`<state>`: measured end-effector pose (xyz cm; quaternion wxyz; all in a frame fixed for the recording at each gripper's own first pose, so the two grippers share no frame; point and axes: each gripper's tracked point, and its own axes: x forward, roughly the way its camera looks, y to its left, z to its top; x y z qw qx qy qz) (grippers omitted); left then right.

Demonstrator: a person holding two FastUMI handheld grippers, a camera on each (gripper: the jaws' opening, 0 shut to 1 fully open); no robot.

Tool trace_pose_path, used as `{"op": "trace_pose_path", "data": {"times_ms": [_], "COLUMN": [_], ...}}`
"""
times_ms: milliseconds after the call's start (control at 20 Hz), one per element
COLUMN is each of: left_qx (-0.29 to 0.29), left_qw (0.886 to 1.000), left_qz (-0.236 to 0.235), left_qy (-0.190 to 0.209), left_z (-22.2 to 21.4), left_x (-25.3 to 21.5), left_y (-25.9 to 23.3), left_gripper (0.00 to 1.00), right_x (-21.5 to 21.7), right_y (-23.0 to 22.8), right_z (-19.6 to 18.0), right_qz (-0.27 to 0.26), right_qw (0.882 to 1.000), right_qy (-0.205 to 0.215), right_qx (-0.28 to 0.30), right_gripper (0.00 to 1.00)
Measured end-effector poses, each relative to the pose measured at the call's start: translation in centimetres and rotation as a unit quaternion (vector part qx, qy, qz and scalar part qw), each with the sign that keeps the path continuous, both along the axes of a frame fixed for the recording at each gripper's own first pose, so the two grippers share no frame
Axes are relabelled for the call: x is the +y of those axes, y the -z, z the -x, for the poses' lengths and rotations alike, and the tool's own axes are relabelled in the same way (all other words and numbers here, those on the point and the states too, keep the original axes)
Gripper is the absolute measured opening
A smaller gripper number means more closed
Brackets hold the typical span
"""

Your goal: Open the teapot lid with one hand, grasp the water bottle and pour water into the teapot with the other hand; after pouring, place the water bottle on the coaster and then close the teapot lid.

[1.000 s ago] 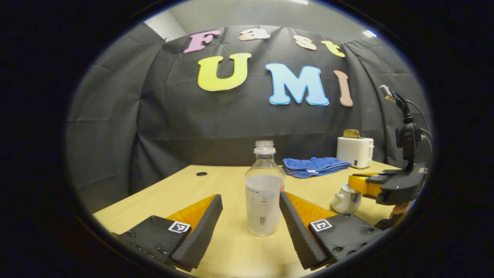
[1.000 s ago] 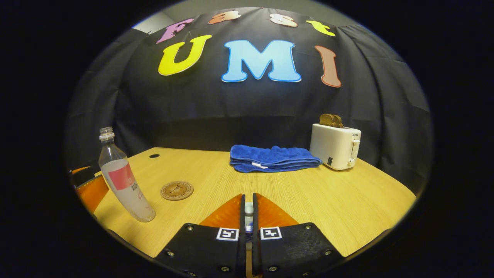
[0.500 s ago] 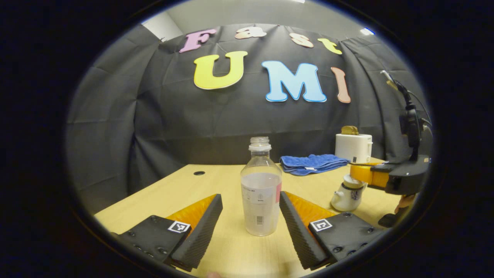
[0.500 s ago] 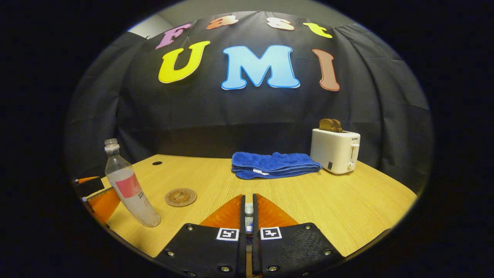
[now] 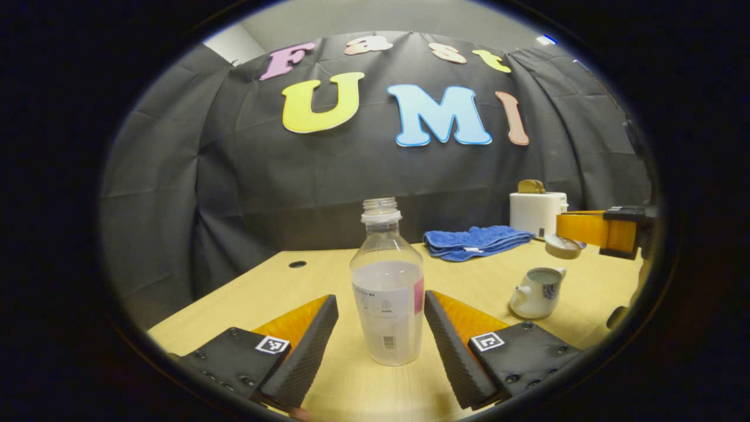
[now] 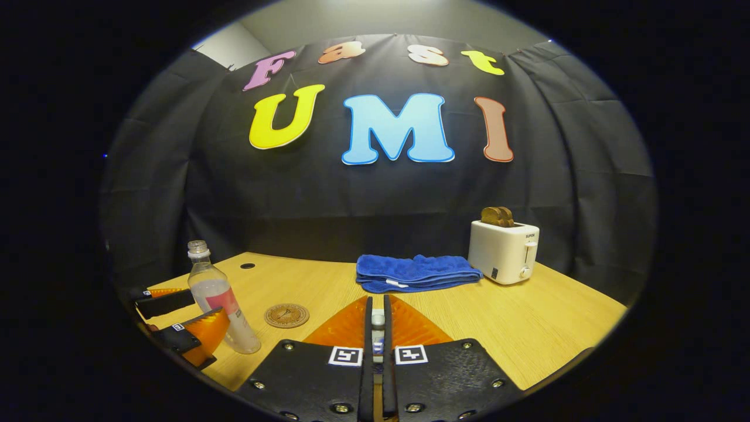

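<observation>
A clear, uncapped water bottle, about half full, stands on the table between the fingers of my left gripper, which is open and not touching it. To the right sits the small white teapot with its mouth uncovered. Above it my right gripper holds the teapot lid in the air. In the right gripper view, my right gripper is shut on the lid's knob. At the left there stand the bottle, the left gripper around it and the round brown coaster.
A folded blue towel and a white toaster holding toast stand at the back of the wooden table. A small cable hole lies at the table's back left.
My right gripper has risen with the lid, which is now off the teapot and above it. My left gripper has crept slightly closer around the bottle, still open.
</observation>
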<state>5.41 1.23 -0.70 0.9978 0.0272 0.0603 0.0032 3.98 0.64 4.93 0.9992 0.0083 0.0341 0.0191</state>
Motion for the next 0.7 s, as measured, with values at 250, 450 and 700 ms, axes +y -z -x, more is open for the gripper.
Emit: {"op": "trace_pose_path", "data": {"times_ms": [250, 450, 700], "left_qx": [0.000, 0.003, 0.004], "left_qw": [1.000, 1.000, 0.999], "left_qz": [-0.004, -0.018, -0.029], "left_qy": [0.002, -0.001, 0.014], "left_z": [-1.4, -2.3, -2.7], "left_x": [0.0, 0.3, -0.5], "left_y": [0.5, 0.9, 0.9], "left_gripper": [1.00, 0.98, 0.89], "right_x": [-1.0, -1.8, -2.9], "right_y": [0.6, 1.2, 2.0], "right_z": [0.5, 0.6, 0.8], "right_qz": [-0.009, -0.016, -0.023], "right_qw": [1.000, 1.000, 0.999], "right_qy": [0.005, 0.010, 0.020], "right_qx": [0.009, 0.018, 0.026], "right_gripper": [0.06, 0.06, 0.06]}}
